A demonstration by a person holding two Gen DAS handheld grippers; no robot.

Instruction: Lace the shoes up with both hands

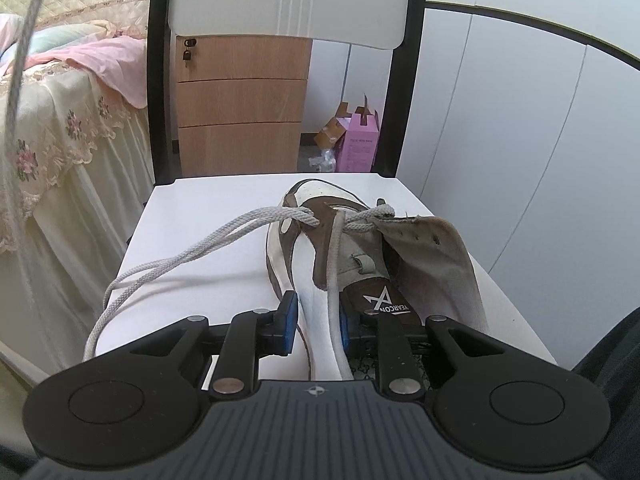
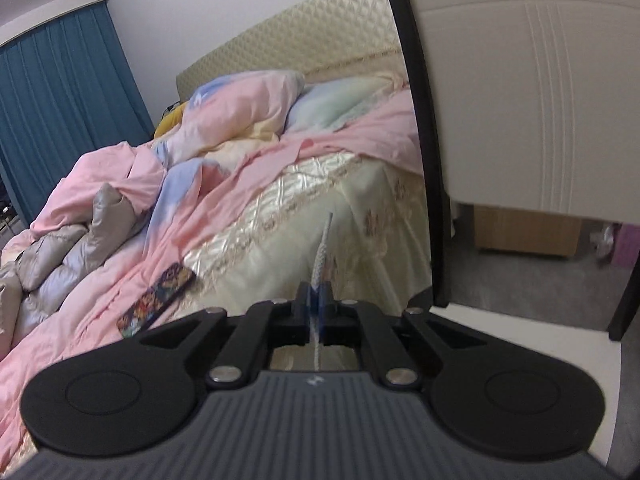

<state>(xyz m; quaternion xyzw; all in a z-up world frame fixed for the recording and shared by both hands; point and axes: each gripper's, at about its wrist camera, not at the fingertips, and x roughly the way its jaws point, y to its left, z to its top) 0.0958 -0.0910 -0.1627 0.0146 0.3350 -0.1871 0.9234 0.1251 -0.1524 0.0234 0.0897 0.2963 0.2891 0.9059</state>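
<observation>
Left gripper (image 1: 318, 320), black with blue pads, is clamped on the near side wall of the white-and-brown leather shoe (image 1: 320, 240), which lies toe-away on the white chair seat (image 1: 192, 224), filling the view from 12 to 6 o'clock. Right gripper (image 2: 316, 300) has the grey woven lace end (image 2: 322, 256) between its nearly closed pads, tip pointing to 12 o'clock, with the pink-quilted bed (image 2: 240, 160) behind it; whether the pads actually press on it cannot be told. In the left wrist view, the loose grey lace loop (image 1: 180, 256) trails off the shoe toward 8 o'clock, and the empty eyelets (image 1: 424, 236) sit on the turned-out flap at 2 o'clock. Judged next: firm up the pinch near the tip, keep the shoe pinned, and steer the tip straight into the lowest free eyelet, drawing slack slowly so that the loop does not snag.
</observation>
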